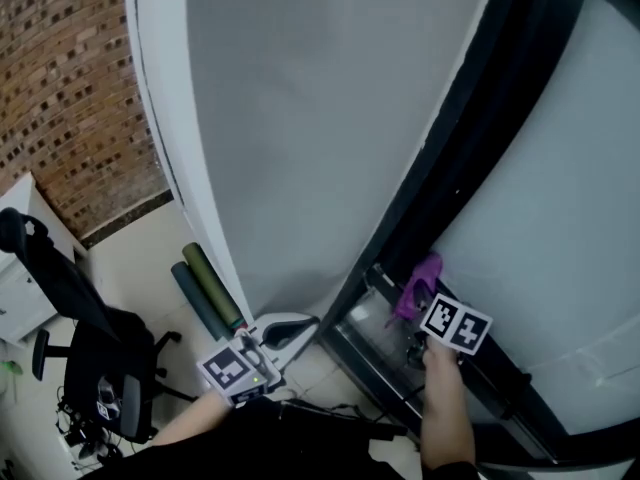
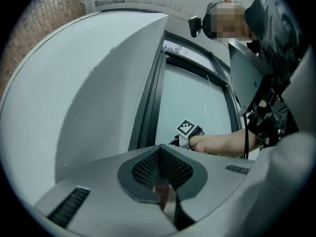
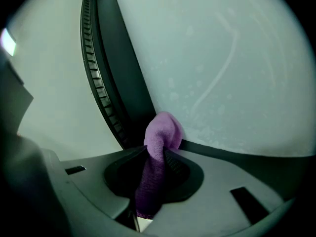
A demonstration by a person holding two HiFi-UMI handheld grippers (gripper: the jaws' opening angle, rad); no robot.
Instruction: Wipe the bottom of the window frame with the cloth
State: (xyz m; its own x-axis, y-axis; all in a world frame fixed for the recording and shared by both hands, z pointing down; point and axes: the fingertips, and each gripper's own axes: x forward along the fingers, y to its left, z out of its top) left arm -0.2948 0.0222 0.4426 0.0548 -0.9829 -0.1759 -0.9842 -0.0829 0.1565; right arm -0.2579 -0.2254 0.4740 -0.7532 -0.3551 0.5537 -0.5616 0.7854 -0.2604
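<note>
A purple cloth (image 3: 159, 147) is pinched in my right gripper (image 3: 162, 154), bunched into a rounded wad that presses into the corner where the black window frame (image 3: 116, 83) meets the frosted glass (image 3: 232, 63). In the head view the cloth (image 1: 420, 280) sits on the dark bottom frame rail (image 1: 385, 343), with the right gripper (image 1: 428, 303) just behind it. My left gripper (image 1: 285, 330) hangs near the floor by the grey wall, jaws closed together with nothing between them (image 2: 160, 157).
A grey wall panel (image 1: 320, 118) stands left of the frame. Two rolled mats (image 1: 205, 293) lean at its foot. A black office chair (image 1: 95, 348) and a brick wall (image 1: 70, 88) lie to the left. Cables trail on the floor.
</note>
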